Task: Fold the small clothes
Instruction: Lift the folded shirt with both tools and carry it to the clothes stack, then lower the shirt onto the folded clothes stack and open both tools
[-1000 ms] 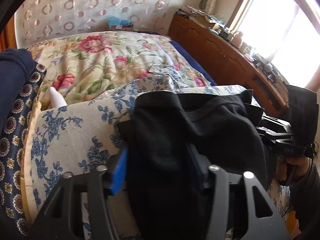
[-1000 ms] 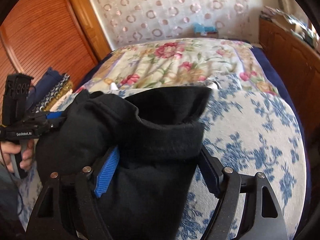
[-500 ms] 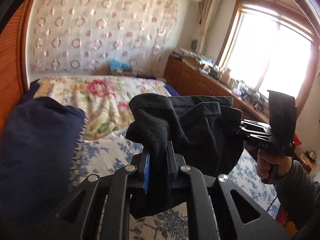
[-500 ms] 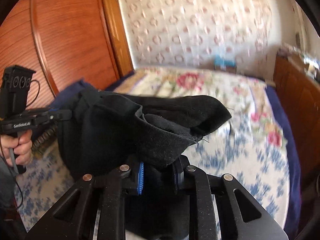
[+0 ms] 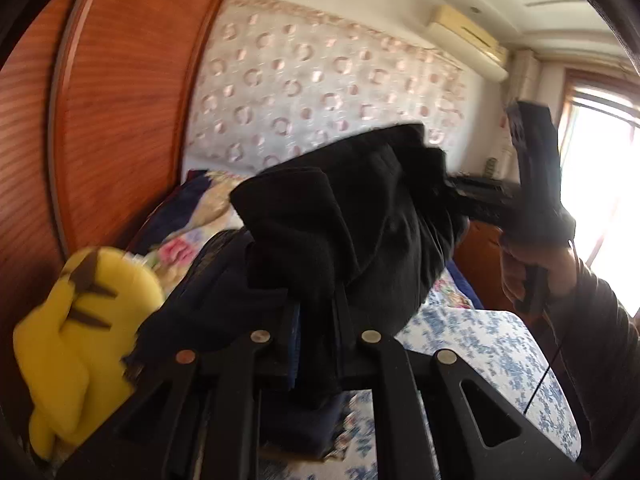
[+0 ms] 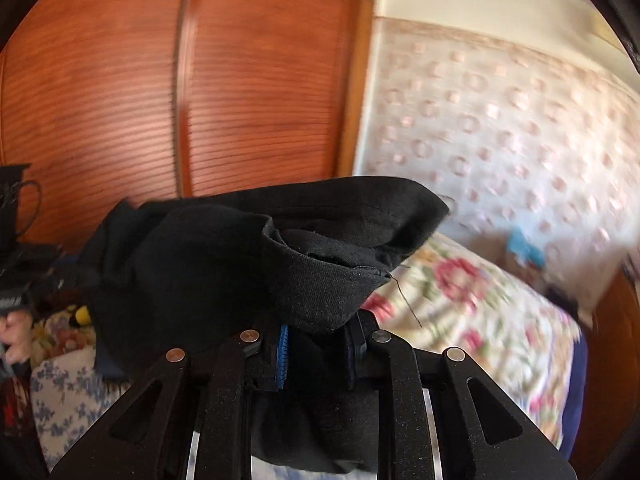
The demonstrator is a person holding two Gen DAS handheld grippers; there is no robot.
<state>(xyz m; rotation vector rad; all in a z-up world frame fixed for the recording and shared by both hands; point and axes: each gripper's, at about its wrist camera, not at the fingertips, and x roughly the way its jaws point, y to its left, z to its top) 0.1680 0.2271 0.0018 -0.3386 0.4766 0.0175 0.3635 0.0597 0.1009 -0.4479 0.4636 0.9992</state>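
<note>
A black garment (image 5: 352, 220) hangs bunched in the air between my two grippers, above the bed. In the left wrist view my left gripper (image 5: 316, 320) is shut on one thick fold of it. My right gripper (image 6: 316, 344) is shut on the other end, where a hemmed edge of the black garment (image 6: 260, 248) droops over the blue pads. A hand (image 5: 528, 264) holds the right gripper's handle at the right of the left wrist view. The cloth hides both pairs of fingertips. Both views are blurred by motion.
Wooden slatted wardrobe doors (image 6: 240, 80) fill the left side. A yellow plush toy (image 5: 80, 328) and a dark navy pile (image 5: 224, 300) lie near the wardrobe. Below are the blue-flowered bedspread (image 5: 480, 352) and a rose-patterned quilt (image 6: 460, 312). A bright window (image 5: 600, 200) is at right.
Both grippers went from open around the garment on the bed to shut on it. They then lifted it and swung left toward the wardrobe.
</note>
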